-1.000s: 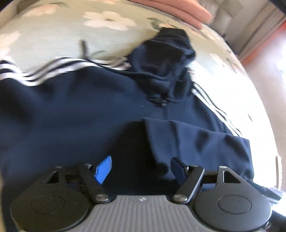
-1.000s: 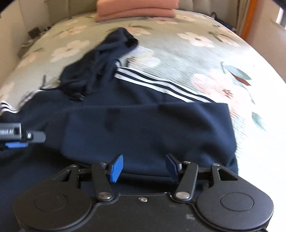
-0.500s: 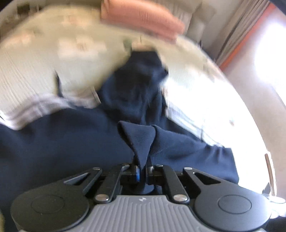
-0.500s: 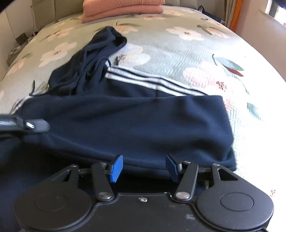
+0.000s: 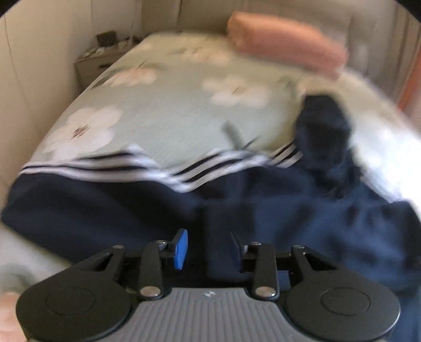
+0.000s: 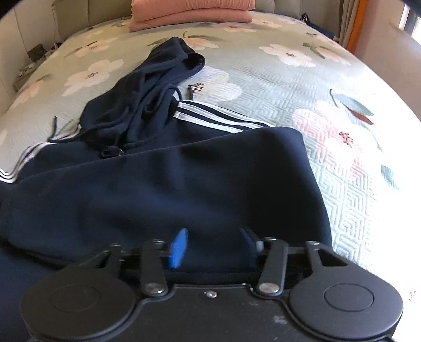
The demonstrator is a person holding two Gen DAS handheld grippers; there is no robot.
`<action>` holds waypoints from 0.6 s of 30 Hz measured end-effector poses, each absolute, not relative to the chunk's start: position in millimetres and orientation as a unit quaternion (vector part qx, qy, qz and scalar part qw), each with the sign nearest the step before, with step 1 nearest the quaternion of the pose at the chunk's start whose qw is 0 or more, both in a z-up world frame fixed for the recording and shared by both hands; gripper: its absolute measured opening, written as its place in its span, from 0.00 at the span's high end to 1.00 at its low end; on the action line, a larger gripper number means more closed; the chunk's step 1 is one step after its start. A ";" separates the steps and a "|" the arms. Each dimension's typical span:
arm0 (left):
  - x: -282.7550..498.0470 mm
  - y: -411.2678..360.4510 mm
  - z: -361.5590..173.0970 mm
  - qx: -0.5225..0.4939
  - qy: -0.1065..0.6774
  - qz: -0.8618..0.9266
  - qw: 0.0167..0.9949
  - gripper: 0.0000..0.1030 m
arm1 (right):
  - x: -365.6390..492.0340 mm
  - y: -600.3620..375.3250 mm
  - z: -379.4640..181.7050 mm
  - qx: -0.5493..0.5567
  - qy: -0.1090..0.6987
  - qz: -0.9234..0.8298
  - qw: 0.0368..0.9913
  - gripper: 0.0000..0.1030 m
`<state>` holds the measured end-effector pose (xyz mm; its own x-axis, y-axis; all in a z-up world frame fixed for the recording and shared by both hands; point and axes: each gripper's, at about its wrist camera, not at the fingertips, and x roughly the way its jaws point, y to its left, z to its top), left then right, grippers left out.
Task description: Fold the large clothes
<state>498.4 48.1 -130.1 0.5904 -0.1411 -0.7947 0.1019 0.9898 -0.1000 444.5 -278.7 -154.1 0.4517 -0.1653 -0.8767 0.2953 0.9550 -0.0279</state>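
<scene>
Left wrist view, blurred: a nightstand point(image 5: 97, 61) is showing at 10 o'clock, unclear in the right view. Left gripper point(image 5: 208, 248) jaws are opening, a fold of the navy hoodie point(image 5: 110, 210) standing between them, pads not pressing. Right wrist view, sharp: drawstrings and a zipper pull are lying visible. Right gripper point(image 6: 215, 246) jaws are closing around the hem; contact is unclear. The hoodie is lying on the floral bedspread point(image 6: 302, 86), hood crumpled toward 12 o'clock, white-striped sleeves spread, lower half folded up. Folded pink bedding point(image 6: 192, 11) is resting at 12 o'clock.

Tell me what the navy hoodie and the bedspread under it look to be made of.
Hoodie: soft matte knit, probably cotton fleece; it drapes in thick rounded folds. Bedspread: quilted woven fabric, likely cotton or a blend, with a stitched geometric relief and printed flowers.
</scene>
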 end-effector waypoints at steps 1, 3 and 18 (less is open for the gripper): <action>498.6 39.4 -130.4 -0.032 0.445 -0.089 0.890 0.62 | 445.7 -276.2 -156.4 0.063 0.508 -0.134 0.848 0.72; 502.9 21.2 -139.0 -0.045 0.461 -0.136 0.876 0.64 | 449.2 -269.2 -163.5 0.065 0.519 -0.130 0.842 0.73; 505.7 105.8 -160.6 -0.103 0.504 -0.078 0.854 0.77 | 459.6 -226.6 -180.4 0.034 0.577 -0.124 0.807 0.72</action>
<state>505.7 105.8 -160.6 0.4805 -0.2375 -0.8442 0.0293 0.9664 -0.2553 459.6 -226.6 -180.4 0.3037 -0.1607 -0.9391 0.2401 0.9668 -0.0878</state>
